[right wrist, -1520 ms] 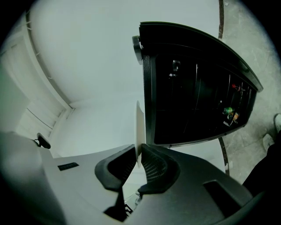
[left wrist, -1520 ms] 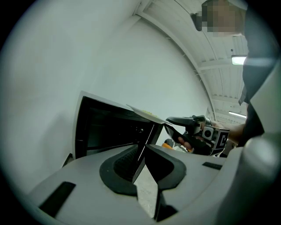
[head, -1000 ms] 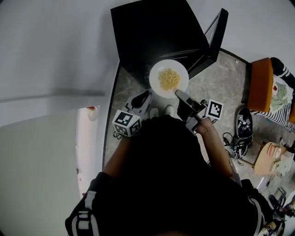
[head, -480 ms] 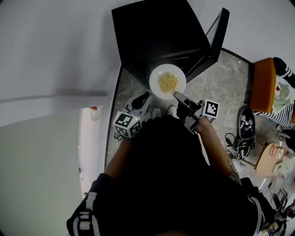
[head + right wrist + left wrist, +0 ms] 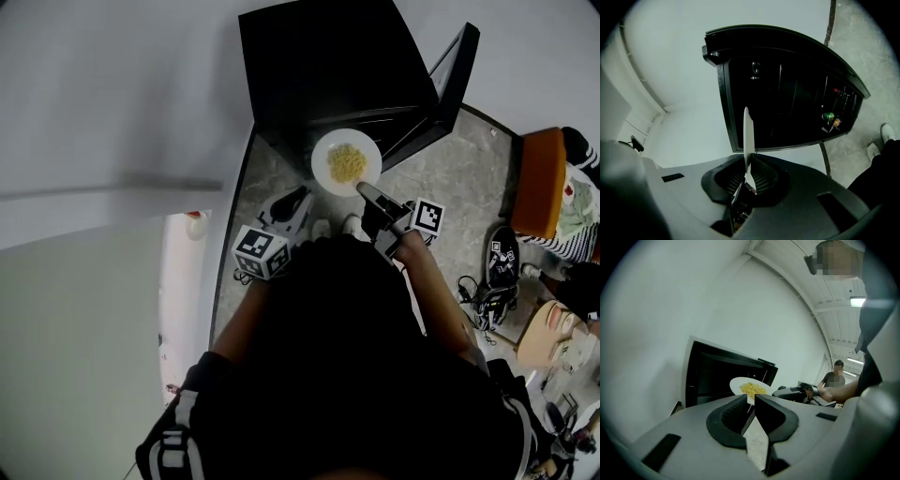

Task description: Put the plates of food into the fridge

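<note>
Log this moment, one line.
right claw: shut on plate rim | plate: noodles, before open fridge | left claw: empty | step: plate not yet inside

left gripper (image 5: pixel 753 399): jaws seemingly together | right gripper (image 5: pixel 749 165): clamping plate (image 5: pixel 748 133)

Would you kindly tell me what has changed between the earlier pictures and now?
The right gripper has lowered the plate of yellow food toward the open fridge; in the left gripper view it now sits lower, its food showing. Unchanged: the grip on its rim, the idle left gripper, the open door.
</note>
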The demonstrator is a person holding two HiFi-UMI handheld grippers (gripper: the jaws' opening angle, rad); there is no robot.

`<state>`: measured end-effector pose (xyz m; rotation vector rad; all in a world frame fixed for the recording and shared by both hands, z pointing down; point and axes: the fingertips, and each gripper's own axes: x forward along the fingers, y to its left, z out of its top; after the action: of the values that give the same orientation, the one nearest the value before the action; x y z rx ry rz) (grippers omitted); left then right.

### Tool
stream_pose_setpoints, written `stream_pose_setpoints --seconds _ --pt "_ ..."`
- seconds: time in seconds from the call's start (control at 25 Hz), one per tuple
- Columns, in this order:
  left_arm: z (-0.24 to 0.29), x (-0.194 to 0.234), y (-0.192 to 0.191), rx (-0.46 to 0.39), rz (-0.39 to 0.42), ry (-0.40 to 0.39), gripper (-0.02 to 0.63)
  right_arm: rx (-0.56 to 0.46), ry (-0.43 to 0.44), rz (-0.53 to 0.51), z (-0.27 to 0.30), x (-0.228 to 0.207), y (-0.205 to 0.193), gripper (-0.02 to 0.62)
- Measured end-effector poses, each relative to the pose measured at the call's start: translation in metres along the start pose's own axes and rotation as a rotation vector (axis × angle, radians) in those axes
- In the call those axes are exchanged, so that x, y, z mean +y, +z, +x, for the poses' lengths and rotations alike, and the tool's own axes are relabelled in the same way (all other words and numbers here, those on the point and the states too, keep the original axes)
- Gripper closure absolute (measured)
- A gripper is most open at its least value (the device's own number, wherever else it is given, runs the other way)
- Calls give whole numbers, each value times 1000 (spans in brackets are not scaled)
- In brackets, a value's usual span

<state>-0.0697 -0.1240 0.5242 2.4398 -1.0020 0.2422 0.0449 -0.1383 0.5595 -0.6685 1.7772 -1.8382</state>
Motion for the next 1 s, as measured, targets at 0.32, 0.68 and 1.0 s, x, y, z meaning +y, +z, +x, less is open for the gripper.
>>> stream_pose_setpoints --seconds 0.32,0.68,1.0 --pt "-1 8 0 -3 -14 24 541 7 -20 -9 10 -13 13 545" --pt "9 8 1 1 -14 18 541 -15 -33 14 24 -37 36 545" --pt "5 9 -1 1 -25 34 541 -16 -55 15 32 -51 49 546"
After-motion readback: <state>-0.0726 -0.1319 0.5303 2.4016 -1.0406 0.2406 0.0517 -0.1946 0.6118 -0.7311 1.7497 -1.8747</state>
